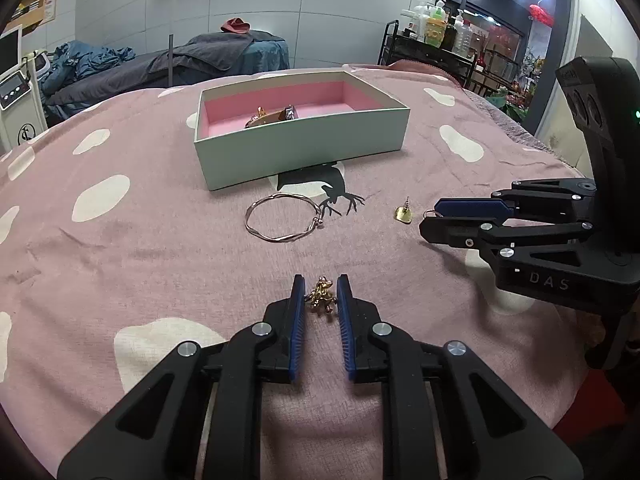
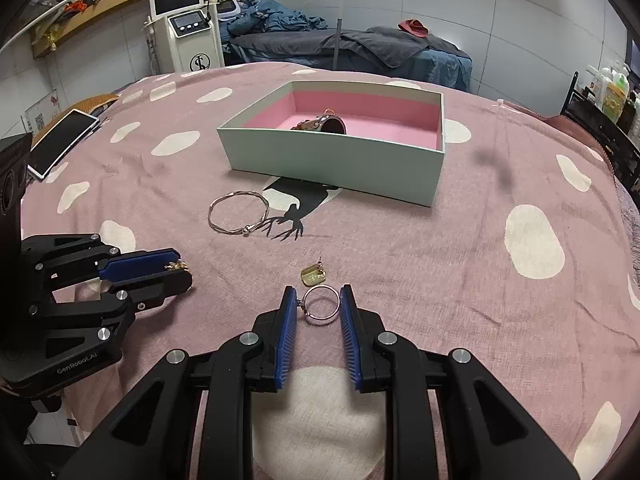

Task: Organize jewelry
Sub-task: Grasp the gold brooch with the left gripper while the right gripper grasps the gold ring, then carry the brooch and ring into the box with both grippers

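My left gripper (image 1: pixel 320 290) has its blue pads against a small gold brooch (image 1: pixel 320 298) and grips it just above the pink cloth; it also shows in the right wrist view (image 2: pixel 176 267). My right gripper (image 2: pixel 319 300) is closed on a silver ring (image 2: pixel 320 304); in the left wrist view (image 1: pixel 434 216) the ring peeks out at its tips. A gold earring (image 2: pixel 314 275) lies just ahead of the right gripper. A silver bangle (image 1: pixel 282 218) lies in front of the open box (image 1: pixel 304 148), whose pink lining holds a few pieces of jewelry (image 2: pixel 322 124).
The pink cloth with white spots (image 1: pixel 120 248) covers the whole table. A phone or tablet (image 2: pixel 62 142) lies at the table's far left edge. A white machine with a screen (image 2: pixel 188 28), a bed and a shelf of bottles (image 1: pixel 436 28) stand beyond the table.
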`<action>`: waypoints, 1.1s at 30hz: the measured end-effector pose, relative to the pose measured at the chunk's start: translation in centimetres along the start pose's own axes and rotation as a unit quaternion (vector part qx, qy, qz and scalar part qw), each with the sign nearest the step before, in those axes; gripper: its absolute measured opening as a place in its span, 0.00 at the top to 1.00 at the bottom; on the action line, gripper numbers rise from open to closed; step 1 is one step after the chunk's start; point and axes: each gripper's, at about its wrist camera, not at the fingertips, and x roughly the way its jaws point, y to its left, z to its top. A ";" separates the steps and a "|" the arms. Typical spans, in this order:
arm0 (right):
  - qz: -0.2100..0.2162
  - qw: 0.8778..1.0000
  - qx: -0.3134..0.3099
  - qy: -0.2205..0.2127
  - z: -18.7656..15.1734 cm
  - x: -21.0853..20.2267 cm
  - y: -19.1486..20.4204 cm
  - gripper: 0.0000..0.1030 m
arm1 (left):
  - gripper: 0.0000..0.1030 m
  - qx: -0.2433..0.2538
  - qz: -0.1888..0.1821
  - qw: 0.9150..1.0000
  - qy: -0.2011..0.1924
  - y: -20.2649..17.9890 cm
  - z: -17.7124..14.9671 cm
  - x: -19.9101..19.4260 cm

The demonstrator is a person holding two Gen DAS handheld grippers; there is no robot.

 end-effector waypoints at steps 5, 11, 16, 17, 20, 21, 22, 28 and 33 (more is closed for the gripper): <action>0.004 1.000 -0.001 -0.007 -0.1 -0.8 0.3 0.79 | 0.84 0.002 -0.002 1.000 -0.005 0.1 0.2 -0.3; 0.014 1.000 0.004 -0.014 0.1 -1.6 0.3 0.79 | 0.84 0.001 -0.008 1.000 -0.012 0.1 0.5 -0.9; 0.027 0.999 0.007 -0.017 0.6 -2.2 0.3 0.79 | 0.84 0.011 -0.014 1.000 -0.016 0.0 1.2 -1.4; 0.030 0.999 0.008 -0.018 0.8 -2.3 0.3 0.79 | 0.84 0.011 -0.017 1.000 -0.016 0.0 1.5 -1.4; 0.040 0.999 0.007 -0.020 1.4 -2.7 0.2 0.79 | 0.84 0.017 -0.018 1.000 -0.018 0.1 2.1 -1.6; 0.041 0.999 0.005 -0.021 1.6 -2.8 0.1 0.79 | 0.84 0.019 -0.019 0.999 -0.019 0.2 2.4 -1.7; 0.042 0.999 0.004 -0.022 1.8 -2.9 0.1 0.79 | 0.84 0.020 -0.020 0.999 -0.020 0.3 2.6 -1.8; 0.047 0.999 0.005 -0.026 3.3 -2.8 -0.6 0.79 | 0.84 0.017 -0.026 0.999 -0.026 1.1 4.5 -1.9; 0.039 0.999 0.002 -0.035 4.9 -2.5 -1.5 0.79 | 0.84 0.019 -0.020 0.999 -0.035 2.0 6.5 -1.6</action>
